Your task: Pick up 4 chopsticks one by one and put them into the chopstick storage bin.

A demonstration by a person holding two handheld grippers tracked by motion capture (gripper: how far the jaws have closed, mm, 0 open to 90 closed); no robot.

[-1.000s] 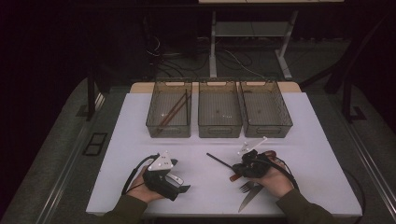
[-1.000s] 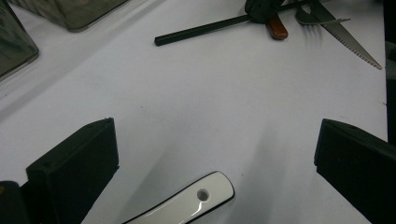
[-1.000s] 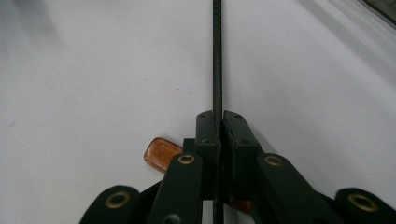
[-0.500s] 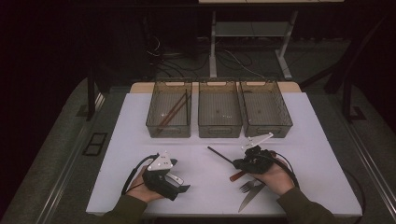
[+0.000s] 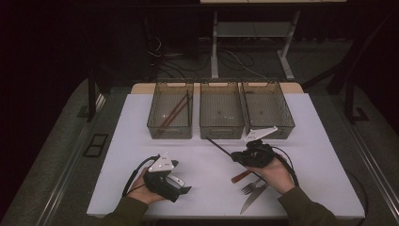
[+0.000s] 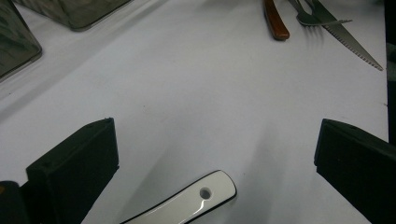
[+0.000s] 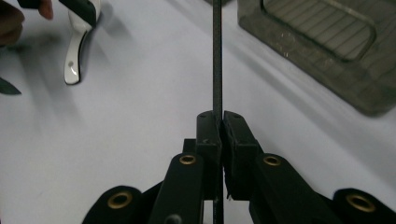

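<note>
1. The right tongs (image 7: 218, 122) were clamped tight on a thin black chopstick (image 7: 217, 56), which ran straight out ahead of their tips above the white surface (image 5: 211, 155).
2. In the high view that chopstick (image 5: 219, 146) pointed from the right tongs (image 5: 241, 157) toward the middle bin (image 5: 221, 112).
3. The left tongs (image 6: 215, 154) stood wide open and held nothing.
4. A white handle (image 6: 187, 203) lay on the surface between their tips, touching neither.
5. A brown-handled utensil (image 6: 275, 21), a fork (image 6: 317, 17) and a knife (image 6: 348, 39) lay well ahead of the left tongs, just beside the right hand (image 5: 273, 172).
</note>
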